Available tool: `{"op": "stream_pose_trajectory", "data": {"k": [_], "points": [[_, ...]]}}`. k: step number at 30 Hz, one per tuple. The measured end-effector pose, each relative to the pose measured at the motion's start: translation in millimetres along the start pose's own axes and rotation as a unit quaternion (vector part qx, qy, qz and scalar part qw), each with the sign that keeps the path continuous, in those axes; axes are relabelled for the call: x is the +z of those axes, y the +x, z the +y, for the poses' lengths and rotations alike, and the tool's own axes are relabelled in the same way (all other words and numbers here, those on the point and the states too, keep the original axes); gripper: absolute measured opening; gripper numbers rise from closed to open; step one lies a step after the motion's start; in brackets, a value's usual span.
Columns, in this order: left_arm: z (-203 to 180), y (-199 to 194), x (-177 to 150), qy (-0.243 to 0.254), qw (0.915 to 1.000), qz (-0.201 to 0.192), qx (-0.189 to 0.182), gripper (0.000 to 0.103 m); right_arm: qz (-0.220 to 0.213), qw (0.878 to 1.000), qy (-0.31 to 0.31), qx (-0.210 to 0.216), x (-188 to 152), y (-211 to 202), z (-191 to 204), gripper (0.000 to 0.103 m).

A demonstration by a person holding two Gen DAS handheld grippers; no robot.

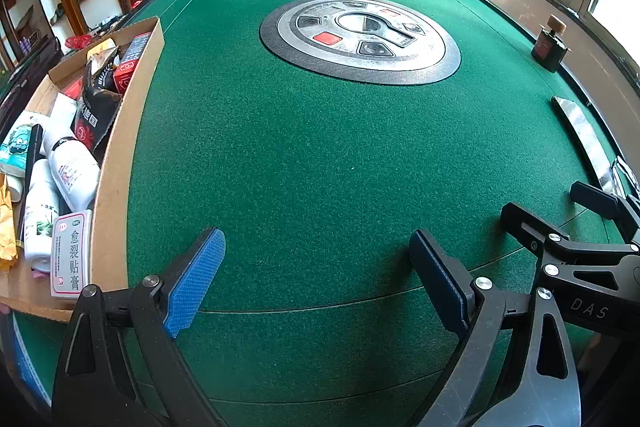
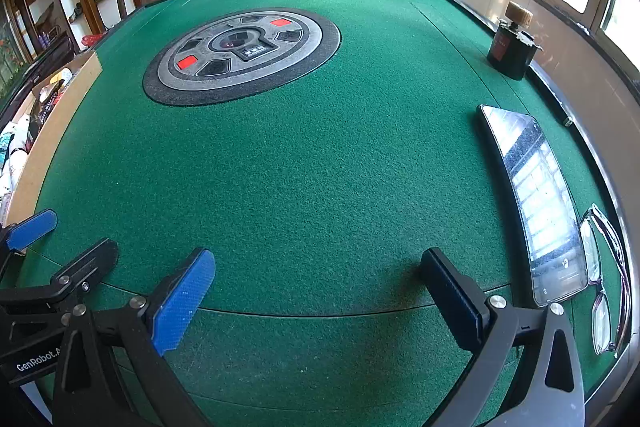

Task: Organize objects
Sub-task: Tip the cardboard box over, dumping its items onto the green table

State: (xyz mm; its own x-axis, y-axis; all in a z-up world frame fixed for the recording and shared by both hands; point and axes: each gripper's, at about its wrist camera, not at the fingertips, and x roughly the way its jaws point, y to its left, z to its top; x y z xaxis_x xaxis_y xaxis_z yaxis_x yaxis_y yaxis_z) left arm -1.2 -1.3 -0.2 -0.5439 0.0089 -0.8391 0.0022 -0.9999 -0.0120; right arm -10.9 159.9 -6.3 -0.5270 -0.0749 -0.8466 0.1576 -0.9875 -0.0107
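With both the left gripper point(image 1: 316, 279) and right gripper point(image 2: 316, 303) spread wide and empty, the smartphone point(image 2: 536, 195) wanted a careful edgewise pinch toward the cardboard box point(image 1: 120, 155).

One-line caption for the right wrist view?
Open right gripper over green table; phone, glasses, bottle alongside.

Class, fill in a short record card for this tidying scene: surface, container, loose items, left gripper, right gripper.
surface: green felt table with a round control panel in the middle
container: cardboard box at the left edge, full of packets and bottles
loose items: dark bottle, phone, glasses, all along the right edge
left gripper: open, nothing between its pads
right gripper: open, nothing between its pads
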Motion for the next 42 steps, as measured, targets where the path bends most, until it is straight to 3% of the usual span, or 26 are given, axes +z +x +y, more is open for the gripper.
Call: {"op": "stream_pose_trajectory", "data": {"k": [42], "points": [[-0.5,1.9,-3.9,0.000,1.0000,0.000,0.000,0.094,-0.001,1.000,0.000,0.002,-0.2,-3.4,-3.4,0.103]]}}
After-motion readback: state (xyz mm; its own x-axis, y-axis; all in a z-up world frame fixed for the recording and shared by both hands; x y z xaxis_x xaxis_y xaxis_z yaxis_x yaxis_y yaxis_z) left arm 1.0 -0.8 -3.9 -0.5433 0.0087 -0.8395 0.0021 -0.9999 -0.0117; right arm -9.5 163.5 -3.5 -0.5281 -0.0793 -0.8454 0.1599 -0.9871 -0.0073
